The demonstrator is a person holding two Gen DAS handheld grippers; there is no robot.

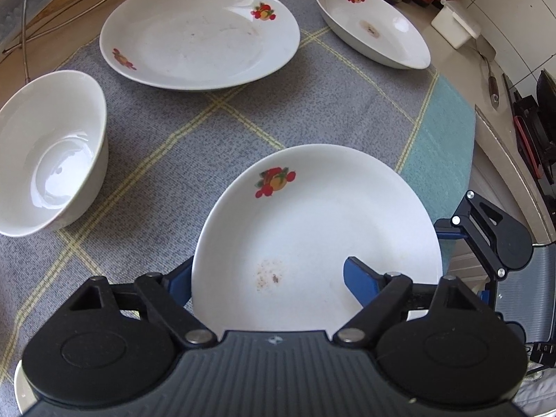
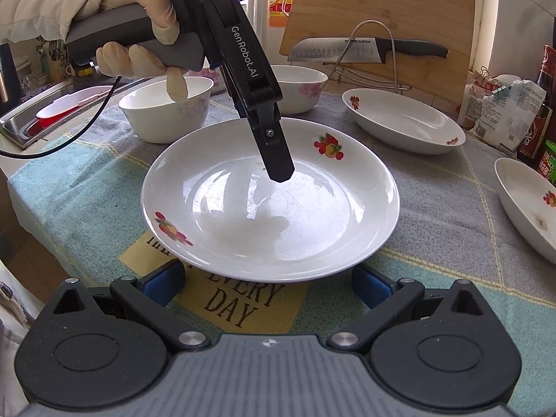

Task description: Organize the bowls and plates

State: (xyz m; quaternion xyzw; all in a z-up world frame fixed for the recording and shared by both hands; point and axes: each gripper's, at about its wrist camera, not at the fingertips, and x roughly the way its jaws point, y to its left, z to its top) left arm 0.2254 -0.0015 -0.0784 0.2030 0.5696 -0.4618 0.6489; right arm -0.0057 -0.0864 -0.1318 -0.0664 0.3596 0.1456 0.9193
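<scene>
White fruit-print plate point(image 1: 312, 236): lies flat on the grey checked cloth point(image 1: 208, 121) over the bench, directly under the left tool, with a few crumbs near its middle.
Left tool point(image 1: 271, 278): roughly half open and holding nothing. One finger sits outside the plate's left rim, partly hidden below it, and the other hangs over the plate's inside. I see no pad pressing on the china.
Right tool point(image 2: 269, 283): spread wide and empty. It waits at the opposite edge of the same plate, with the rim just beyond its fingertips.
Deciding relation: the plate's left rim already runs between the left tool's pads, so the left hand is the nearer one. A pinch across that rim looks like all the next move needs. The plate is round, so no long axis matters.
Bowl point(image 1: 52, 153): stands upright to the left, well apart from the plate.
Large plate point(image 1: 198, 31): far, left of centre, and probably the base for stacking.
Deep plate point(image 1: 371, 24): far right, near the cloth's edge.
</scene>
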